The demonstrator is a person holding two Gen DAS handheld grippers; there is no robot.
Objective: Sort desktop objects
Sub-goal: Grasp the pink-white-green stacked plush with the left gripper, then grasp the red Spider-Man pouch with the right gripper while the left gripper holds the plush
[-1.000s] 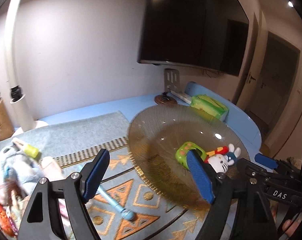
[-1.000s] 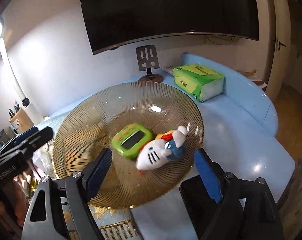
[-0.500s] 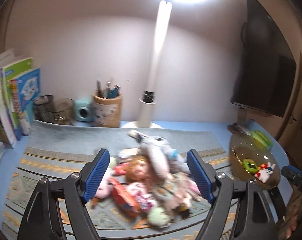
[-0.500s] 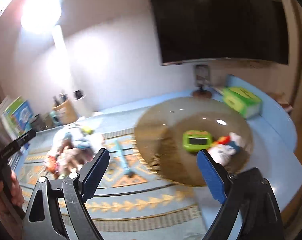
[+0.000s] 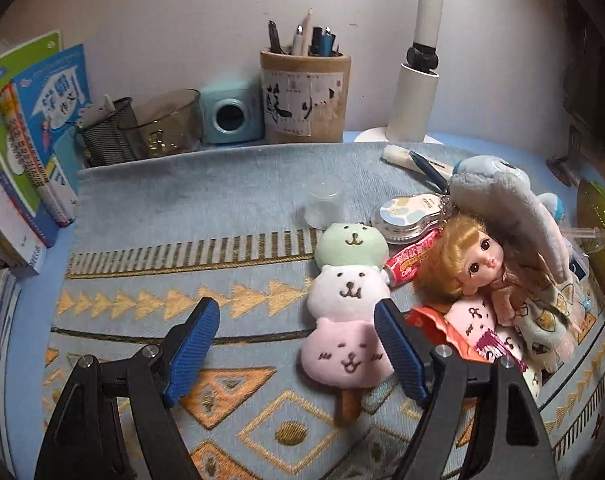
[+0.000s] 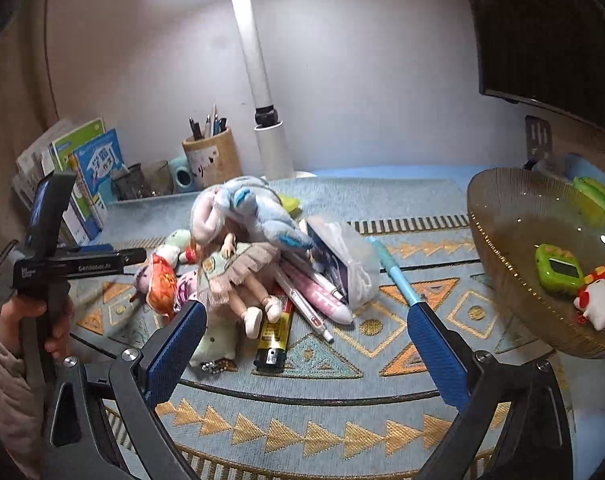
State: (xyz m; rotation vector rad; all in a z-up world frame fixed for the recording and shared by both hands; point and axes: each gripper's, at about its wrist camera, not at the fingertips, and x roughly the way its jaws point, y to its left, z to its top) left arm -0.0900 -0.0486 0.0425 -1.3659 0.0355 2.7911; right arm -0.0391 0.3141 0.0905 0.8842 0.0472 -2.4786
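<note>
Swung away from glass bowl (image 6: 502, 216) — green toy (image 6: 558, 266) and white plush (image 6: 598, 304) now deposited inside. Left gripper (image 5: 298, 344) and right gripper (image 6: 302, 344) wide apart, empty, re-aimed at toy pile (image 6: 238, 256) on mat (image 6: 302, 420) — next pick pending.

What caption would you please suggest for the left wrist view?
Open left gripper approaching a three-tier green, white and pink plush skewer beside a jumbled toy pile.

Dim, lamp-lit from above; sharp; fisheye-warped edges.
</note>
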